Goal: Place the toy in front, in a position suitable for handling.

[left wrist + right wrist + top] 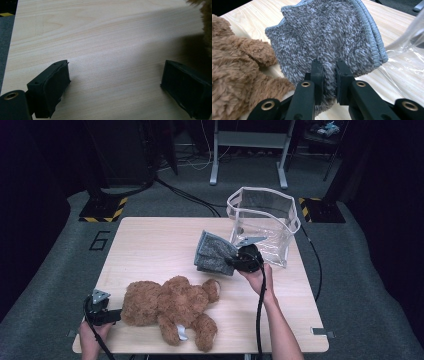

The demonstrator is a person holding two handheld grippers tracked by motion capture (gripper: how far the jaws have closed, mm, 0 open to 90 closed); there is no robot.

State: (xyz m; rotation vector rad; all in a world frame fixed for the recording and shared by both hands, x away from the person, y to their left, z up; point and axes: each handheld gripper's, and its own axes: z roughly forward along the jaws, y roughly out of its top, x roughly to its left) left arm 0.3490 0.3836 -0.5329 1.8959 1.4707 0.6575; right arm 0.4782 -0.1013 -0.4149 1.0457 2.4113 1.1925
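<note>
One pale wooden table (150, 245) stands on grey carpet (50, 270).

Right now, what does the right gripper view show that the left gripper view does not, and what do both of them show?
Right gripper view alone: the right gripper with its jaws shut on the grey cloth, and the clear plastic bag beside it. Left gripper view alone: the left gripper, jaws wide open with nothing between them, and a strip of grey floor. Shared by both: the wooden table and the brown teddy bear.
</note>
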